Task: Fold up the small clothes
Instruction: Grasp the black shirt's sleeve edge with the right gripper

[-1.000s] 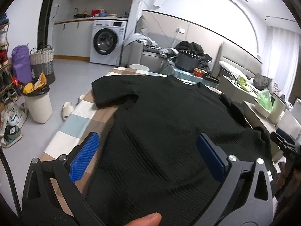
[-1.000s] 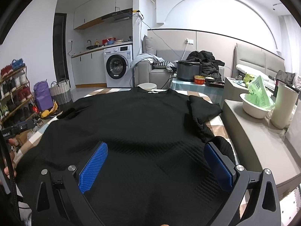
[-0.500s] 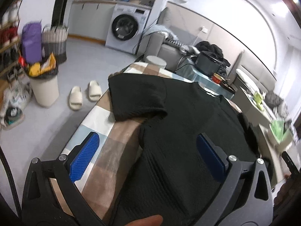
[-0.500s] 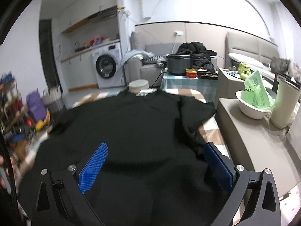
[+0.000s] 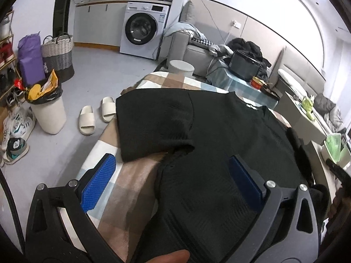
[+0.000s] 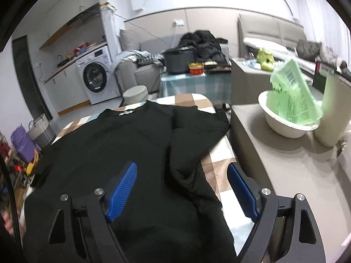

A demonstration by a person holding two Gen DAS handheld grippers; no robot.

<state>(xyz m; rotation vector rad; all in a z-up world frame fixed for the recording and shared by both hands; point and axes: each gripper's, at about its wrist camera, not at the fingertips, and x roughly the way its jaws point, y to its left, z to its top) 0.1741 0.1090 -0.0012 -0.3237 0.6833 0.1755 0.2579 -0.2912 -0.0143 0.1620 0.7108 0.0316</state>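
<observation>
Black T-shirt (image 5: 219, 144) flat on checked table (image 5: 131, 175). Left gripper (image 5: 171, 175) agape, empty; right gripper (image 6: 182, 188) just narrowing, unclamped. Step: probably sleeve fold; next, grasp side edges.

I note a washing machine (image 5: 141, 30) under the kitchen counter (image 5: 122, 0). Left of it stand a woven basket (image 5: 58, 54) and bin (image 5: 49, 114); slippers (image 5: 87, 119) lie on the grey floor (image 5: 98, 76); a sofa (image 5: 195, 50) stands to its right.

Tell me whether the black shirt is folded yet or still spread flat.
Mostly spread, not folded. The black shirt lies flat on the checked cloth, one sleeve out to the side; the other sleeve lies rumpled.
</observation>
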